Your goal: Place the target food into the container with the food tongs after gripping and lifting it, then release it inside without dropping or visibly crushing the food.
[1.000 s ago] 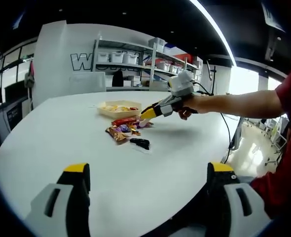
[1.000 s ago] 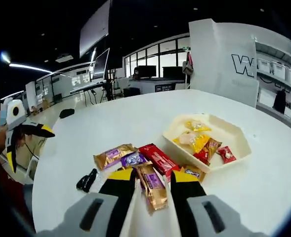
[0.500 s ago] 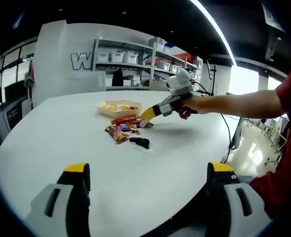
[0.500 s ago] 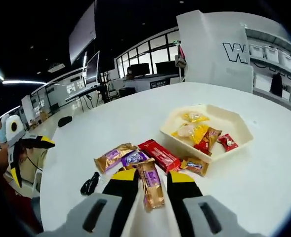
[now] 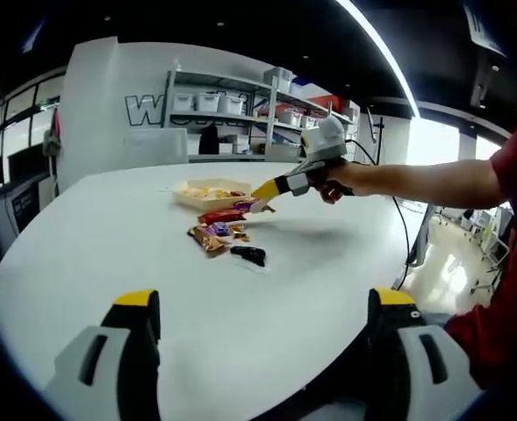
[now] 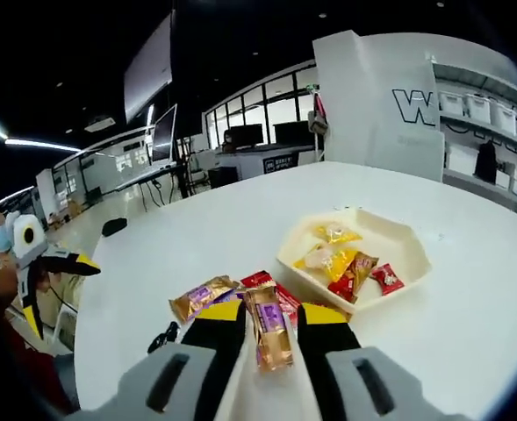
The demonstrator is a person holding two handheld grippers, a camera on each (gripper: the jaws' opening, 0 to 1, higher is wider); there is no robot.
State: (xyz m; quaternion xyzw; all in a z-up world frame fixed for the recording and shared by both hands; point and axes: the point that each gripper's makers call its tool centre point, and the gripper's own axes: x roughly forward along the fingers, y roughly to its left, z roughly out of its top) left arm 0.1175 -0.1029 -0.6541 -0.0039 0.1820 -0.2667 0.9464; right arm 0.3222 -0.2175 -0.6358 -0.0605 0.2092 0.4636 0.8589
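Observation:
My right gripper (image 6: 269,314) is shut on white food tongs (image 6: 267,390), and the tongs pinch a gold and purple snack packet (image 6: 269,331). The packet hangs above the table, just short of the cream tray (image 6: 405,248), which holds several wrapped snacks (image 6: 346,266). A gold packet (image 6: 202,296) and a red one (image 6: 265,280) lie loose below it. In the left gripper view the right gripper (image 5: 265,190) hovers with the packet near the tray (image 5: 190,196), above the loose snacks (image 5: 212,233). My left gripper (image 5: 264,303) is open, far from them.
A small black object (image 5: 247,254) lies on the white round table (image 5: 109,228), beside the loose snacks, and appears again as the black object (image 6: 163,336). The left gripper (image 6: 52,263) shows past the table's left edge. Shelves with bins (image 5: 232,110) stand behind the table.
The right gripper has risen off the table with the gold and purple packet and moved towards the tray. The left gripper has stayed still.

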